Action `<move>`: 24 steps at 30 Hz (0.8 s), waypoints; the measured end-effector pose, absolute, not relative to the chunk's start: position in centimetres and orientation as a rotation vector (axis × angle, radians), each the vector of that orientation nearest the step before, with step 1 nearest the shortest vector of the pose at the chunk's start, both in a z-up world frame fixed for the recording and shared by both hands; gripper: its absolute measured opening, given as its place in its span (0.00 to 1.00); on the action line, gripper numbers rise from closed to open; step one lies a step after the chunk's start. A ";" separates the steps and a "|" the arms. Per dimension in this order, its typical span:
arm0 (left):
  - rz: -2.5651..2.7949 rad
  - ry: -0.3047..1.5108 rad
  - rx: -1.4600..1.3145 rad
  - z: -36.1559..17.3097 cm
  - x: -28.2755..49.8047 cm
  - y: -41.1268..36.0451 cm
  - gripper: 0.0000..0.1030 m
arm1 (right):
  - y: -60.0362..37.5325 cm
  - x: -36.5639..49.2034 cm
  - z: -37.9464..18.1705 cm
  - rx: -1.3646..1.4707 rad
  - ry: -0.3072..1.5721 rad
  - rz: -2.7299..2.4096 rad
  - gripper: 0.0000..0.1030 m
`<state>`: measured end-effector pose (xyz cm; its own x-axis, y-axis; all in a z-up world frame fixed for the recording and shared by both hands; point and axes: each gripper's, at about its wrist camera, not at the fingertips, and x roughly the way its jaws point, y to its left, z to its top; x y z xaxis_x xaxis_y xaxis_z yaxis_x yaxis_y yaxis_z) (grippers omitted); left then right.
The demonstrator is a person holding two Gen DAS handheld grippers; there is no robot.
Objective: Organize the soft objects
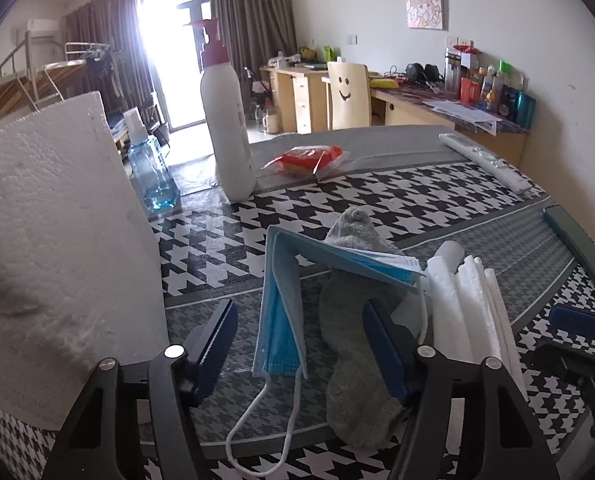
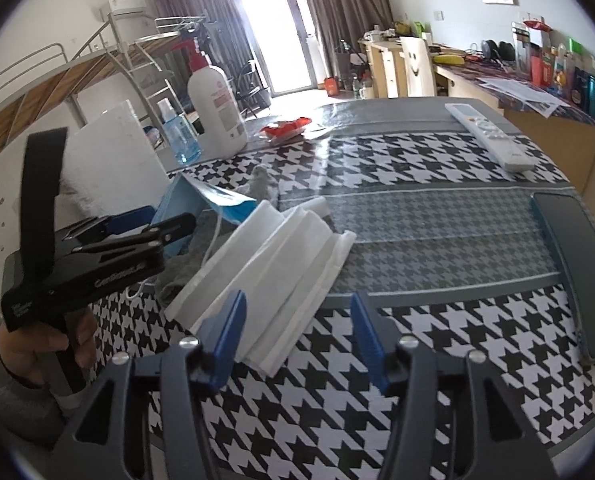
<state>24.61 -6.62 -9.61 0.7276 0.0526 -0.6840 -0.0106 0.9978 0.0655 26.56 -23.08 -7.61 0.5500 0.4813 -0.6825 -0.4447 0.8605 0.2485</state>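
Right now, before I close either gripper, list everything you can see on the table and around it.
Face mask: 1, blue, draped over the sock, between the left fingers.
Sock: 1, grey, under the mask.
Folded tissue: 1 stack, white, ahead of the right gripper.
Paper towel roll: 1, white, left edge.
Pump bottle: 1, white with red pump, far left.
Blue bottle: 1, clear blue, beside it.
Snack packet: 1, red, far centre.
Remote: 1, white, far right.
Phone: 1, dark, right edge.
Left gripper: open.
Right gripper: open.
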 end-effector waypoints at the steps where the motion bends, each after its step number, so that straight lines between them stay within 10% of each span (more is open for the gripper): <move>1: 0.036 0.758 0.055 -9.6 24.7 -6.6 0.59 | -23.0 26.5 -7.6 0.045 0.823 0.551 0.57; 12: 0.015 0.834 0.000 -10.7 25.9 -5.6 0.16 | -21.2 26.6 -7.7 0.021 0.839 0.572 0.69; 24: -0.033 0.797 -0.048 -10.1 25.2 -5.0 0.04 | -19.3 27.6 -8.0 0.053 0.897 0.560 0.70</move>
